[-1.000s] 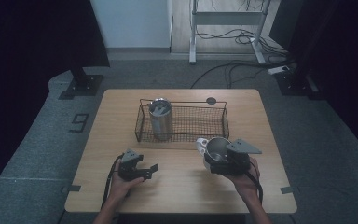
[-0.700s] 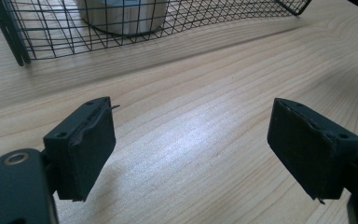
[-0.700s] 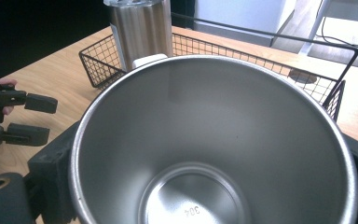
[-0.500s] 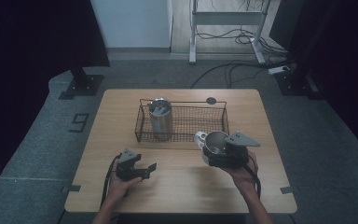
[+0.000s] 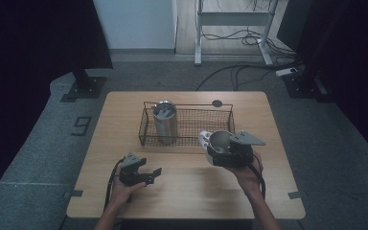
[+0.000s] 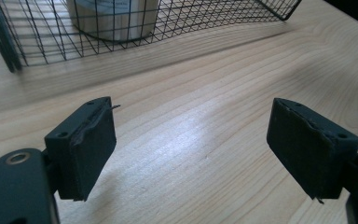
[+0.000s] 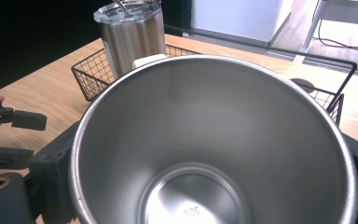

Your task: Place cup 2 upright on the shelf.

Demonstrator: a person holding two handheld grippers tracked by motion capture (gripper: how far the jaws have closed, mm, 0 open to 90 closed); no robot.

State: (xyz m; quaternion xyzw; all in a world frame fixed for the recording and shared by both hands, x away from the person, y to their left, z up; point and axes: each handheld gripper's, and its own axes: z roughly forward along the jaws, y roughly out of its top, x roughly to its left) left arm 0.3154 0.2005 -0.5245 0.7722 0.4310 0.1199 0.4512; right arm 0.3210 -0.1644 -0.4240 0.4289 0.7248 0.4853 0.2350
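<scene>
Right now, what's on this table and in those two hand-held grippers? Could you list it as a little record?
table: light wood
basket: black wire, far middle of the table
tumbler: steel, lidded, upright in the basket's left end
cup: steel, empty, held in front of the basket's right end
right gripper: shut on the cup
left gripper: open, nothing between its jaws, near the table's front left

A lab or studio: black curtains (image 5: 38, 38), grey carpet (image 5: 38, 158), loose cables (image 5: 239, 72), a metal stand (image 5: 230, 19) behind one bare bench (image 5: 187, 191).
</scene>
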